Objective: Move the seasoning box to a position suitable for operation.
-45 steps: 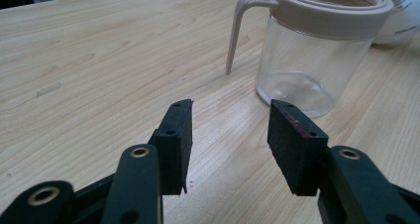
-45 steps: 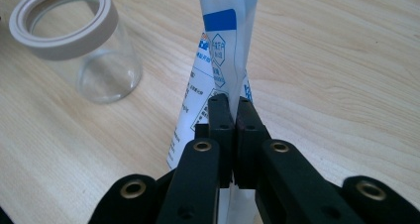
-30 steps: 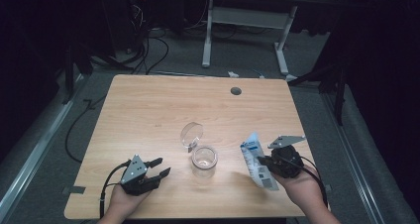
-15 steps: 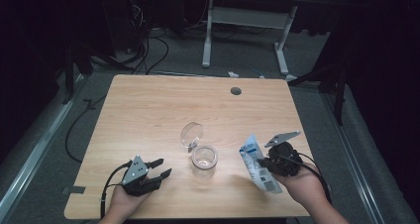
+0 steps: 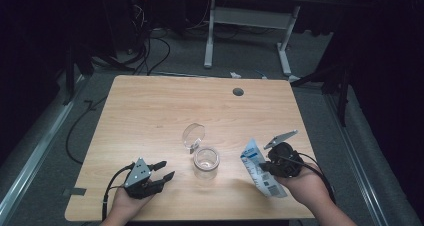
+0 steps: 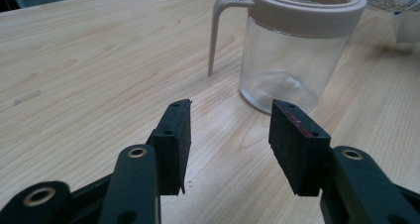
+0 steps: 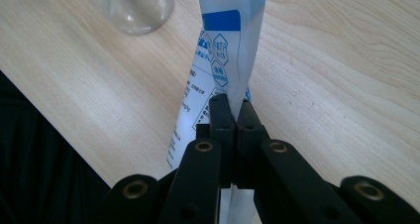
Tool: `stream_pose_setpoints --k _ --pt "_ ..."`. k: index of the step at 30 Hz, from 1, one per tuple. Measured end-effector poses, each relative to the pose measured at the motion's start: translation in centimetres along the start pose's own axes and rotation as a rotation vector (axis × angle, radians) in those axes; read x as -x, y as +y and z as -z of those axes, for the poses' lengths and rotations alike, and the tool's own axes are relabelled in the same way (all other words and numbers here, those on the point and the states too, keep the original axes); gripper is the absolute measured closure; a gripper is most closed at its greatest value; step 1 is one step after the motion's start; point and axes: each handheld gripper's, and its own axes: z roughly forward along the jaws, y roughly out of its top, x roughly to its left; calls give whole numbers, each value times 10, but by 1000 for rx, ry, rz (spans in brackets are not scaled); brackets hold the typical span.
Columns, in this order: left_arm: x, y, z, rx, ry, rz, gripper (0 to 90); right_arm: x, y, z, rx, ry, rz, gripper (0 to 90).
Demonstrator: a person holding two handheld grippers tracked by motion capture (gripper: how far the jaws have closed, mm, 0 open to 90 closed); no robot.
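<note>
A clear glass jar (image 5: 206,161) (image 6: 289,60) with a beige rim stands near the table's front middle, its hinged lid (image 5: 193,135) flipped open behind it. My left gripper (image 5: 161,170) (image 6: 230,135) rests on the table to the jar's left, jaws open and empty, pointing at the jar. My right gripper (image 5: 265,167) (image 7: 233,115) is shut on a white and blue printed pouch (image 5: 260,168) (image 7: 220,60), held just right of the jar above the table.
The wooden table (image 5: 150,111) has a round cable hole (image 5: 238,91) at the back right. Cables and another desk's legs (image 5: 210,31) lie on the dark floor behind. The table's front edge runs close under both hands.
The right hand has shifted the pouch slightly; its grey top plate now tilts a little differently. The left gripper and the jar stay where they were.
</note>
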Motion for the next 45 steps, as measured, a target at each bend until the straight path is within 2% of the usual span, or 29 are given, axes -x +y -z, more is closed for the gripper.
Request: stream_pose_setpoints --k 5,13,21,27,31,37,45 --pt "3 1 -1 -1 -6 -14 506 1 1 3 -13 5 -2 900" --pt "6 1 -2 -1 -21 -15 500 1 1 3 -34 6 0 900" --pt "16 2 -6 -1 -54 -32 499 1 1 5 -47 3 0 900" --pt "28 2 -12 -4 -75 -47 505 -2 4 9 -52 11 3 900" --pt "38 4 -16 12 -105 -30 481 -4 9 10 -66 8 14 900" --pt "58 8 -27 -2 -143 -56 460 -7 13 11 -72 11 14 900" --pt "71 15 -35 19 -162 -55 413 -12 16 15 -61 19 21 900"
